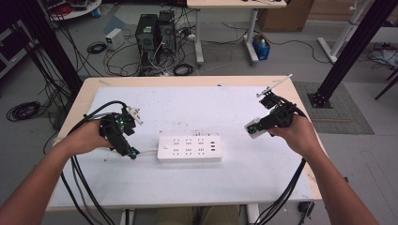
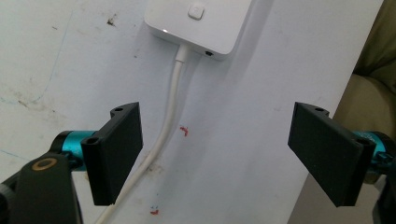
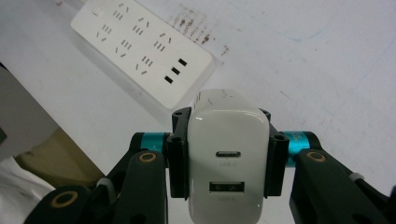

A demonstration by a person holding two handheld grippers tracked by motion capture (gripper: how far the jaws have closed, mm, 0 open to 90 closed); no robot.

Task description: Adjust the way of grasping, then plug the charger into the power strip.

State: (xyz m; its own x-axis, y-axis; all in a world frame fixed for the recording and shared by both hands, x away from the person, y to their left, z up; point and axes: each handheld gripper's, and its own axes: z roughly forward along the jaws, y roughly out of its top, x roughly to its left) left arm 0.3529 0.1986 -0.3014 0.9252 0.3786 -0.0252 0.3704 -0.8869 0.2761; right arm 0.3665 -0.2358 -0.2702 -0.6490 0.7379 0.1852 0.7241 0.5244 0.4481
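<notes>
A white power strip (image 1: 189, 149) lies flat in the middle of the white table cover (image 1: 197, 108), sockets up. Its white cable (image 2: 170, 112) leaves the left end. My left gripper (image 1: 132, 153) hovers just left of that end, open; in the left gripper view the cable runs between the spread jaws of the left gripper (image 2: 217, 154) without being pinched, and the strip's switch end (image 2: 201, 23) lies ahead. My right gripper (image 1: 257, 126) is raised to the right of the strip, shut on a white USB charger (image 3: 228, 158). The power strip (image 3: 140, 51) lies below and beyond it.
The table's front edge is close to the person's lap (image 2: 373, 70). Black gripper cables (image 1: 84, 187) trail off both front corners. Behind the table, computer towers (image 1: 155, 33) and loose cables sit on the floor. Black frame posts (image 1: 349, 51) stand at the sides.
</notes>
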